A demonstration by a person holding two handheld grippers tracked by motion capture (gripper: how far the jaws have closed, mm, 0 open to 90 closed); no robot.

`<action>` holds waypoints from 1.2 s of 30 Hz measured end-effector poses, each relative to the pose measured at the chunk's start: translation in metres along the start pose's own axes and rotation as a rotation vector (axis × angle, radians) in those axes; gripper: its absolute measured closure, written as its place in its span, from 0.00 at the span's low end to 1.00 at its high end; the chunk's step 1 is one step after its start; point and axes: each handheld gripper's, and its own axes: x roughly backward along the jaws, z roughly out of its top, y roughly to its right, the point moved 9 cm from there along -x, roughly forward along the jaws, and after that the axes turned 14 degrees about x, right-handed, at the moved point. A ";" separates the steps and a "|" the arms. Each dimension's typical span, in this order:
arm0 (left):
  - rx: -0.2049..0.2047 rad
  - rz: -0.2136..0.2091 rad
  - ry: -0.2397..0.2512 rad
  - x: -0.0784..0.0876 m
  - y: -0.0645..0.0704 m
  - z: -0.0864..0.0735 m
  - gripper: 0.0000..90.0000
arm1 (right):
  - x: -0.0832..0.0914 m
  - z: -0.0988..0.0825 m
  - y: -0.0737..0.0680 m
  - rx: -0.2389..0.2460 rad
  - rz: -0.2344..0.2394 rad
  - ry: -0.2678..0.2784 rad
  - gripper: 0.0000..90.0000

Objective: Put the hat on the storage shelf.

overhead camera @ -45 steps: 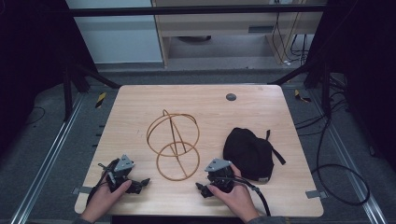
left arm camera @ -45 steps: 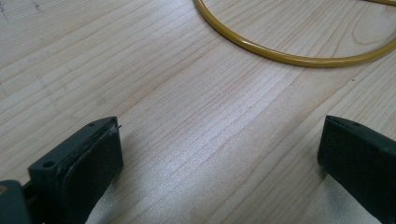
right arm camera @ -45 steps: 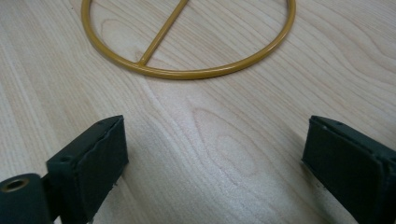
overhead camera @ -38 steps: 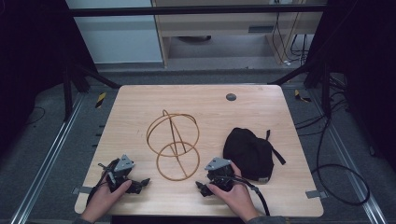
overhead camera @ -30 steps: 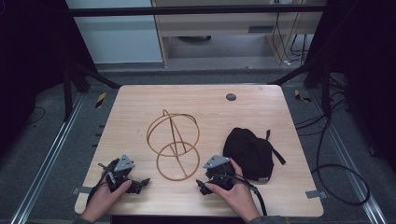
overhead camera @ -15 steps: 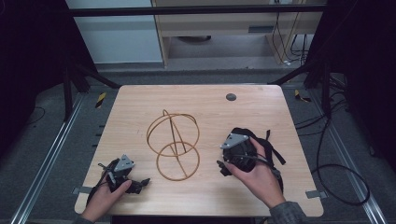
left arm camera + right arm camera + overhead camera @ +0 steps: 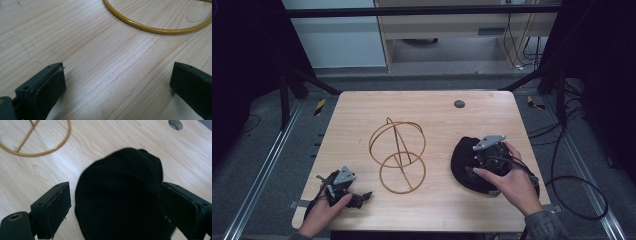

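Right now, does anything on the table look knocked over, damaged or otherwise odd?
Nothing stands out. The gold wire frame stands upright mid-table, unbent as far as I can tell. The black cap lies flat at the right, with the right gripper open above it. The left gripper rests open on bare wood.

Lighting: we note dim surroundings, table evenly lit | Glare: sheen on wood | Blur: we see black cap soft-edged

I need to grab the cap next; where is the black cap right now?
In the high view the black cap lies on the table's right side, right of the gold wire stand, under the open right gripper.
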 end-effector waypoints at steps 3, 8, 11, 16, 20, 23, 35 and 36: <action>0.000 0.000 0.000 0.000 0.000 0.000 0.00 | 0.005 -0.009 0.008 -0.004 0.002 -0.028 0.13; 0.000 0.000 0.000 0.000 0.000 0.000 0.00 | 0.010 -0.017 0.020 0.019 0.025 -0.071 0.19; -0.001 0.000 0.000 0.000 0.000 0.000 0.00 | 0.010 -0.017 0.025 0.020 0.048 -0.086 0.22; 0.001 -0.001 0.002 0.000 0.000 0.000 0.00 | 0.007 -0.016 0.033 0.043 0.069 -0.116 0.27; 0.002 -0.001 0.001 0.000 0.000 0.000 0.00 | -0.003 -0.012 0.035 0.044 0.112 -0.153 0.28; 0.002 -0.001 0.001 0.000 0.000 0.000 0.00 | -0.010 -0.009 0.038 0.032 0.126 -0.171 0.29; 0.001 -0.001 0.000 0.000 0.000 0.000 0.00 | -0.036 -0.011 0.039 0.016 0.178 -0.239 0.50; 0.001 -0.001 0.000 0.000 0.000 0.000 0.00 | -0.037 -0.011 0.039 0.017 0.182 -0.241 0.52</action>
